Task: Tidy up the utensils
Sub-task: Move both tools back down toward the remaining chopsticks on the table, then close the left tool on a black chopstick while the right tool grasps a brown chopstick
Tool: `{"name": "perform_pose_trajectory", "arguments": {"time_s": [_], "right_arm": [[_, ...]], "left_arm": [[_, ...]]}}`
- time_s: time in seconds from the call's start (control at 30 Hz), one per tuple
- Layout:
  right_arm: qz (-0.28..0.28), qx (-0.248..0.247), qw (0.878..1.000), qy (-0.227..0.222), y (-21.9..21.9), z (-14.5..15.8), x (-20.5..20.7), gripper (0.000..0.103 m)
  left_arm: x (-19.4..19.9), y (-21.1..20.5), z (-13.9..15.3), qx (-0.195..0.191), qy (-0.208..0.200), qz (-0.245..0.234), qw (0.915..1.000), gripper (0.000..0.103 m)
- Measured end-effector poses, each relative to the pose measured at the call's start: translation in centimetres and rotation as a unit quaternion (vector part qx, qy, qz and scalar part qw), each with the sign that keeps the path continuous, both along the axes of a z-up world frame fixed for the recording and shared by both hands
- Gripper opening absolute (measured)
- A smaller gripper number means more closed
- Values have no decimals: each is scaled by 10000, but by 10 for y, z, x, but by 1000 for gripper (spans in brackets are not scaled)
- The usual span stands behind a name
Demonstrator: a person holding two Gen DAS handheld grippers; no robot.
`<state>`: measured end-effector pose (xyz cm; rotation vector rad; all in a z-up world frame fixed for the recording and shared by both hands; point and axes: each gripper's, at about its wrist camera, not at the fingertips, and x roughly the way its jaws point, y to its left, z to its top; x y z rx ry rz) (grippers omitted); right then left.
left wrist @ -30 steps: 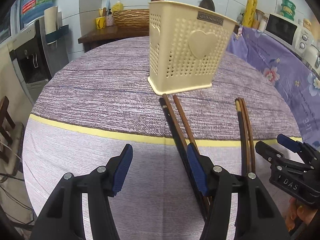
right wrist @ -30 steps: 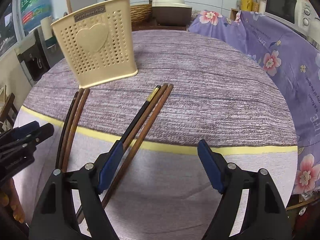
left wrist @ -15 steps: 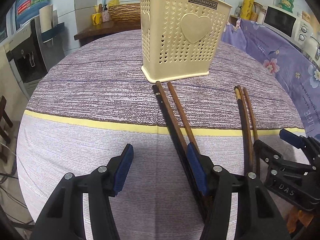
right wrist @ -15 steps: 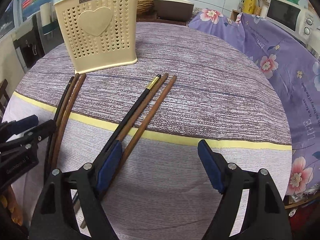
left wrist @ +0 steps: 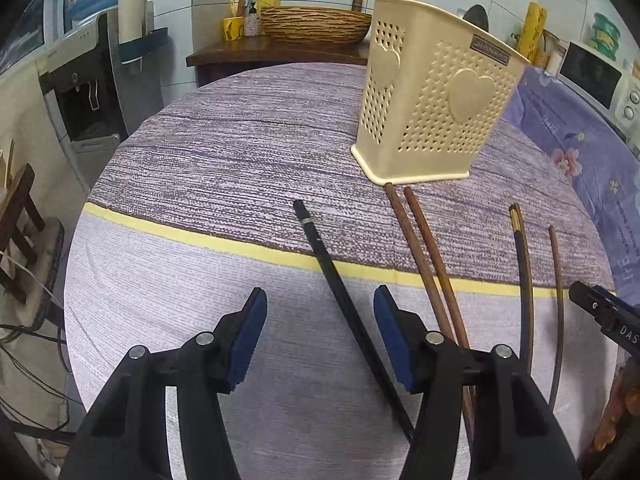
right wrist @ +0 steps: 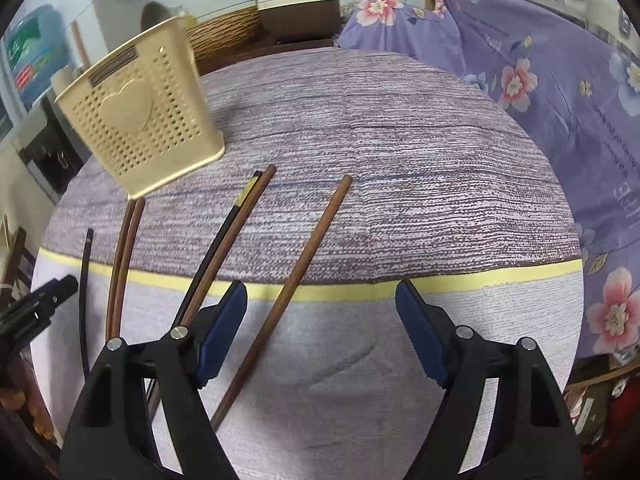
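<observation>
A cream perforated utensil holder [left wrist: 432, 100] [right wrist: 148, 120] stands upright on the round table. Several chopsticks lie on the cloth in front of it. My left gripper [left wrist: 320, 336] is open low over the table, and a black chopstick [left wrist: 332, 280] lies loose between its blue pads. Two brown chopsticks [left wrist: 424, 248] lie just to its right, their far tips at the holder's base. My right gripper [right wrist: 322, 330] is open too, with a single brown chopstick [right wrist: 304, 264] lying untouched between its pads. A black-and-gold and brown pair [right wrist: 236, 232] runs under its left finger.
The table cloth has a yellow stripe [left wrist: 224, 244] across it. A purple floral cloth [right wrist: 560, 80] covers things to the right, with a microwave [left wrist: 592, 76] behind. A water dispenser [left wrist: 80, 80] and a wooden stool [left wrist: 16, 208] stand left. A wicker basket [left wrist: 316, 24] sits on a far shelf.
The black chopstick has swung left, away from the two brown ones, and now lies between my left jaws. The single brown chopstick has parted from its pair toward the right. Both views have rolled.
</observation>
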<state>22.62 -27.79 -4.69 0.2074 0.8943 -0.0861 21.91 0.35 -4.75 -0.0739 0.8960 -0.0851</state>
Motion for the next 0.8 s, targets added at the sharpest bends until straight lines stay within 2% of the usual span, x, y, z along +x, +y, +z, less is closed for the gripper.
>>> {"name": "perform_pose_trajectory", "arguments": {"time_s": [0.13,0.2,0.27,0.33,0.43,0.5,0.63,0.73,0.8], "right_arm": [[-68,-23,10000,49,1,0,15,69],[-102,-62,9998,165,2,-4,28,60],[-73,-149,9995,280,5,-10,37,54],[-13,-439,9987,273,11,-8,43,52],[143,-598,9978,237,16,-8,52,49],[191,-566,9980,229,15,-8,60,39],[242,-376,9987,234,14,-8,75,22],[337,-97,9992,205,18,-7,83,17],[419,-147,9988,185,26,-8,87,17]], "left_arm": [[8,3,-5,-46,72,163,9998,56],[14,2,-8,-49,123,197,9997,56],[18,-1,-10,152,92,190,9997,55],[22,-4,-10,261,67,139,9995,54],[29,-3,-10,336,49,91,9994,44],[35,-2,-9,276,66,26,9996,36],[48,-1,-7,115,162,-54,9998,14],[55,-3,-7,-67,222,-111,9997,12],[58,-8,-7,-21,189,-154,9997,11]]}}
